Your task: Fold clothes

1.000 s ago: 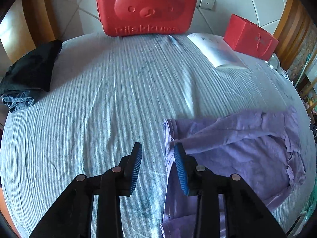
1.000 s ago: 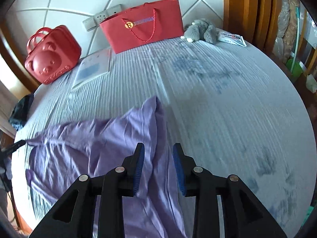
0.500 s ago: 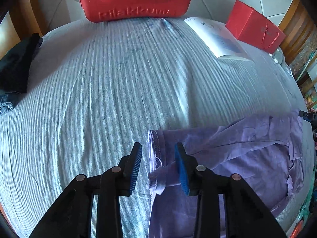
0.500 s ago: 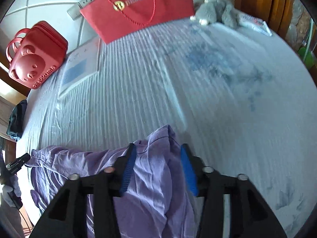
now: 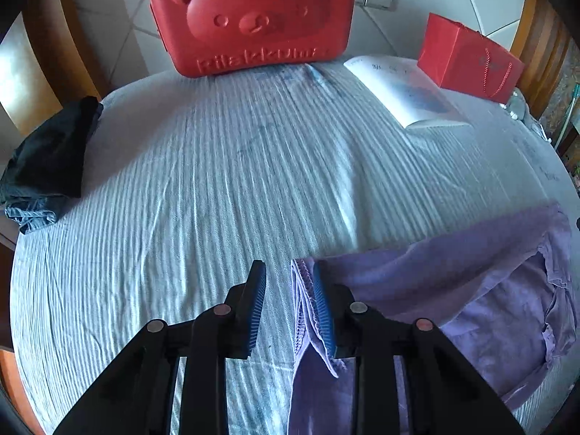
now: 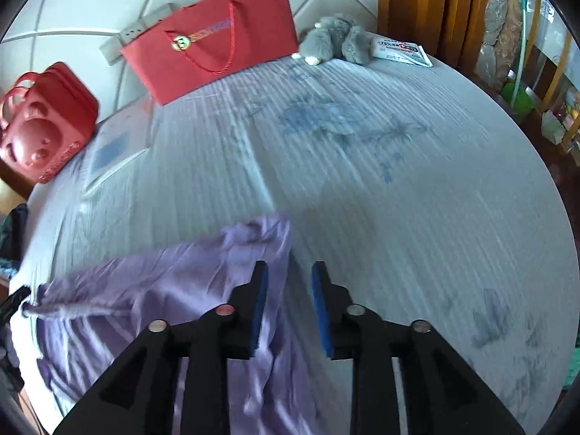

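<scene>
Purple shirt (image 5: 453, 290) hem against closing left claw (image 5: 290, 308); right claw (image 6: 288, 308) opening, empty

Bright daylight, soft shadows; heavy fisheye bending at edges; right wrist view motion-blurred

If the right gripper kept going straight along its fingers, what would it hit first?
Most likely the striped bedsheet just beside the purple shirt's edge. The right gripper, jaws opening, holds nothing; depth is unclear, so its left finger might brush the shirt.

left wrist: close, steeply down over bed (image 5: 253, 181) | right wrist: same | shared: purple garment (image 5: 453, 290), red bear case (image 5: 253, 18)
</scene>
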`<state>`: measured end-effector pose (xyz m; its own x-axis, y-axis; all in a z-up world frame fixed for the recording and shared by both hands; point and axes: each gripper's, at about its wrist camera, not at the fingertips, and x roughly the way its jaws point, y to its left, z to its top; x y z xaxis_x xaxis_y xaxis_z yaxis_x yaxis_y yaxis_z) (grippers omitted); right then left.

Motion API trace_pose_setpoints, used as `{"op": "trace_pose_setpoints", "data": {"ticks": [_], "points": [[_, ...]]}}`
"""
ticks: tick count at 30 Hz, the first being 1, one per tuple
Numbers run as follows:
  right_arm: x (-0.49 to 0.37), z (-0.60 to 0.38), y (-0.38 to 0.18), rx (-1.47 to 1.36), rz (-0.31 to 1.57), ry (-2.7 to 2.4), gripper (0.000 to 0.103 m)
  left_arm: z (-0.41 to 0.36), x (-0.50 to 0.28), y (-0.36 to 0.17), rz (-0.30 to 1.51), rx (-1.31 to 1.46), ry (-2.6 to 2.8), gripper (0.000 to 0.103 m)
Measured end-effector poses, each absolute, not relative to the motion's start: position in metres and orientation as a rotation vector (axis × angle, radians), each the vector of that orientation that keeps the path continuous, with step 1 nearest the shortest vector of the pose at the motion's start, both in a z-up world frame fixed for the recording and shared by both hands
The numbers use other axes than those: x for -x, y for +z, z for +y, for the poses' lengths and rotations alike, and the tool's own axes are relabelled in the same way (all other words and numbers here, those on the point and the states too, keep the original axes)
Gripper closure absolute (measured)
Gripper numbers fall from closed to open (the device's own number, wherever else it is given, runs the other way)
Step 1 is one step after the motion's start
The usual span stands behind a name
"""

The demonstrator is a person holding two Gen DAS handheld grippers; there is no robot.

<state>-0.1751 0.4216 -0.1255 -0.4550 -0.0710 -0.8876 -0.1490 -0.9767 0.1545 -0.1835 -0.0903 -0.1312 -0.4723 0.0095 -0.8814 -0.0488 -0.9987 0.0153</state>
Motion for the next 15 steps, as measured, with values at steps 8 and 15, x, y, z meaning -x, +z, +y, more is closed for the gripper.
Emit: {"op": "trace_pose_setpoints", "data": {"ticks": [8, 15], "points": [[0.145, 0.396, -0.150, 1.779, 0.335, 2.588, 0.067, -0.070, 0.166, -0.140, 0.111, 1.621, 2.564, 0.071], [0.149, 0.388, -0.166, 1.832, 0.429, 2.566, 0.067, -0.062, 0.163, -0.163, 0.118, 1.711, 2.518, 0.071]]}}
